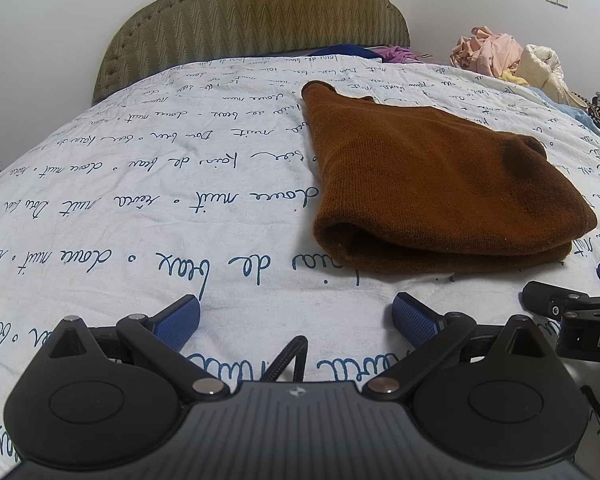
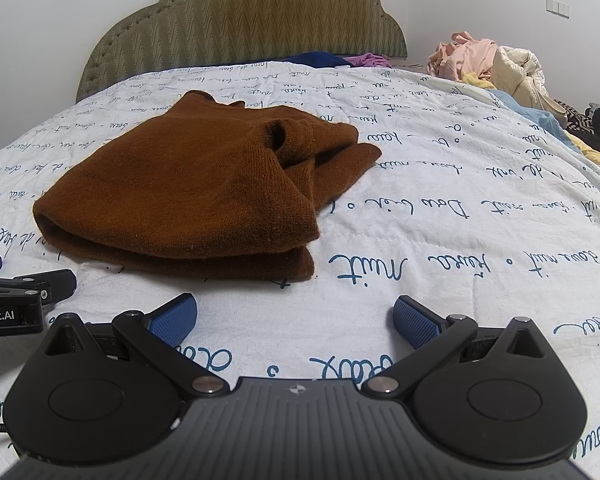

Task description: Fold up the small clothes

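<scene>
Folded brown knit sweater (image 1: 432, 184) lying on the white script-printed bedspread (image 1: 148, 184), ahead and to the right of the left gripper (image 1: 296, 316), ahead and to the left of the right gripper (image 2: 296, 316), touched by neither; both sets of jaws spread wide and empty just above the bed. Sleeve opening a dark hollow, inner layers hidden in the fold, far collar end too small to read. Heap of pale clothes (image 2: 488, 64) by the headboard (image 2: 260, 16) cut short at the frame edge, printed words upside down and mostly illegible.
</scene>
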`<state>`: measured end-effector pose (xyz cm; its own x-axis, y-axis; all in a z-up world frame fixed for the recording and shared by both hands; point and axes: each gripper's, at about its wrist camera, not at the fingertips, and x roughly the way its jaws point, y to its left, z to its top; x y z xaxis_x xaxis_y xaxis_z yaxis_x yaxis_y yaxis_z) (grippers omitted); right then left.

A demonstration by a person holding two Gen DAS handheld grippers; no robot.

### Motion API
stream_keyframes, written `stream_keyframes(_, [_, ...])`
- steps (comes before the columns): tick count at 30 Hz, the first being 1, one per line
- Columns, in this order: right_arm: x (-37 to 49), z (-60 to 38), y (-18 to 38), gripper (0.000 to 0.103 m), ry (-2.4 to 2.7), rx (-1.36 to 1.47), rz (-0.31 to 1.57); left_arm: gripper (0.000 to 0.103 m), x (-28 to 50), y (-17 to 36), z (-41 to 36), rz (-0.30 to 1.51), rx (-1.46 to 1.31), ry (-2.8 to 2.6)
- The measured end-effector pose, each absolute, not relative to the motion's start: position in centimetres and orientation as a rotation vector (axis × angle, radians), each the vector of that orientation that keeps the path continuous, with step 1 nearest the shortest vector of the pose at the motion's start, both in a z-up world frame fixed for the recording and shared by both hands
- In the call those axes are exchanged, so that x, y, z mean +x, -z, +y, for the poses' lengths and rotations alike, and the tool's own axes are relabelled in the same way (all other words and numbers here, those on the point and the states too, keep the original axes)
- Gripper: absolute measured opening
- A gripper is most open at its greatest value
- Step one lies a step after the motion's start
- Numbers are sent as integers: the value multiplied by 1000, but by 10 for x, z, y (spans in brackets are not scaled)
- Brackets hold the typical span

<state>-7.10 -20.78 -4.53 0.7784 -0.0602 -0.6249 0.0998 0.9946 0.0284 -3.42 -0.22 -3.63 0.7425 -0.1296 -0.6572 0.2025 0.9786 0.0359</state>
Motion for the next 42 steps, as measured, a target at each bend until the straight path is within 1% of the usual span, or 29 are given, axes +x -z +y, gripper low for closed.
stream_keyframes(13, [-71,-208,45,103,86,64,673,103,-33,34,-1,728,104,196])
stream_keyframes(18, [-73,-204,40,103,89,40,673,103,-33,25,-1,744,117,196])
stream_keyframes(29, [-83,-204,22,103,69,56,656,103,-36,3,7,779,55,208])
stream_keyframes(42, [-89,-205,20,103,61,68,660,103,-35,2,8,800,56,184])
